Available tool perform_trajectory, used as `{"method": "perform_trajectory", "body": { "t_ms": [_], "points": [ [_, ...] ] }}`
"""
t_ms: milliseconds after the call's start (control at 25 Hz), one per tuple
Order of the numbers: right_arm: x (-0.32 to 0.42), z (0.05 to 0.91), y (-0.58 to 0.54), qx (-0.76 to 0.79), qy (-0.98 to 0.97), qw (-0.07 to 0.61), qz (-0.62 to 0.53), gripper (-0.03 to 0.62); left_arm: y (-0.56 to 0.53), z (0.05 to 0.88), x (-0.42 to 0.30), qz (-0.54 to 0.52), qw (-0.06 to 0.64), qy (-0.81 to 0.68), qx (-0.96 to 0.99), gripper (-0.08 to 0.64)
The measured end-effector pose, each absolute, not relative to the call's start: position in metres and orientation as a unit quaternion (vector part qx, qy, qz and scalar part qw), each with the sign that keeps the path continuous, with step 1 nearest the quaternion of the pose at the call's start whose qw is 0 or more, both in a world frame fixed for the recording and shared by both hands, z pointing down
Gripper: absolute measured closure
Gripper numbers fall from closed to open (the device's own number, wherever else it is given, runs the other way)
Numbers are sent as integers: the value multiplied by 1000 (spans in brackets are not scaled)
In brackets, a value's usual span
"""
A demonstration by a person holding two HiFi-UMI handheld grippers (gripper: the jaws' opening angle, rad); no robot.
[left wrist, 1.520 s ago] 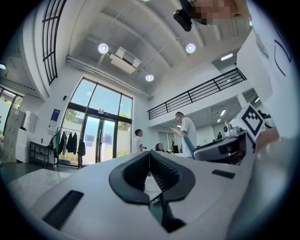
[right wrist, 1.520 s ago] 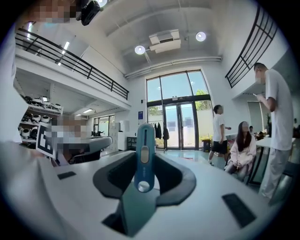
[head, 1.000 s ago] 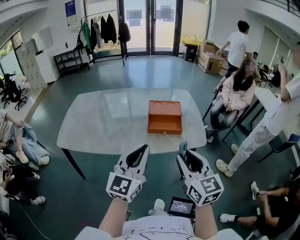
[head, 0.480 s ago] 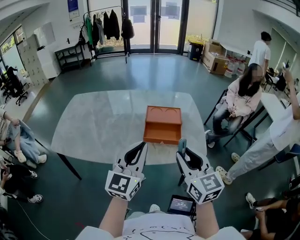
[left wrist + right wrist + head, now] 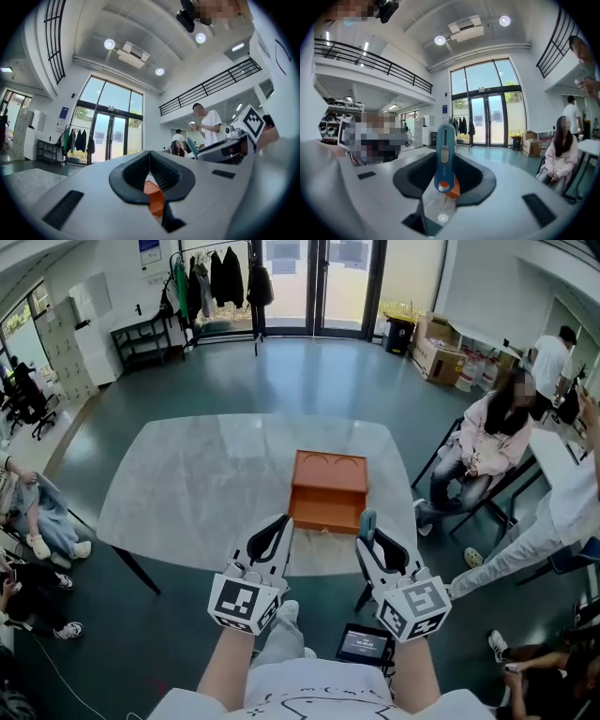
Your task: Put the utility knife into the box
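Right claw (image 5: 368,538), clamped on an upright blue plastic utility knife (image 5: 444,157), hovers short of the open orange box (image 5: 328,489) on the pale stone counter (image 5: 187,486); best cross its near wall before releasing, while the left claw (image 5: 278,532) stays clear, jaws together and empty.

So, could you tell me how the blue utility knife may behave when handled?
The slim blue plastic utility knife looks rigid and probably light. Gripped only near its lower end, standing tall, it may pivot. Its smooth casing could slip.
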State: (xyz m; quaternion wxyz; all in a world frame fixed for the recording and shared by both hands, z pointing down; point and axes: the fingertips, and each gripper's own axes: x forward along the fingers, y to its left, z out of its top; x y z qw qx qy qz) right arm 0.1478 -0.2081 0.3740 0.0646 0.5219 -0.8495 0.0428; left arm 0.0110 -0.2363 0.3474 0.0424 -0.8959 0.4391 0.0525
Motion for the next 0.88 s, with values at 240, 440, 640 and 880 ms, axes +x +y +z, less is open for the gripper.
{"method": "perform_trajectory", "body": {
  "t_ms": [240,440,640,880],
  "points": [
    [143,380,-245,526,-846,68,52,460,-273,352,1,46,37,439,-897,545],
    [141,390,-281,530,-843,74,60,459,-310,357,-2,43,34,433,-900,545],
    [138,408,-320,534,-838,91,73,459,-352,369,-1,36,24,421,-906,545],
    [136,423,-364,539,-831,110,86,459,-398,379,2,30,14,406,-913,545]
  ]
}}
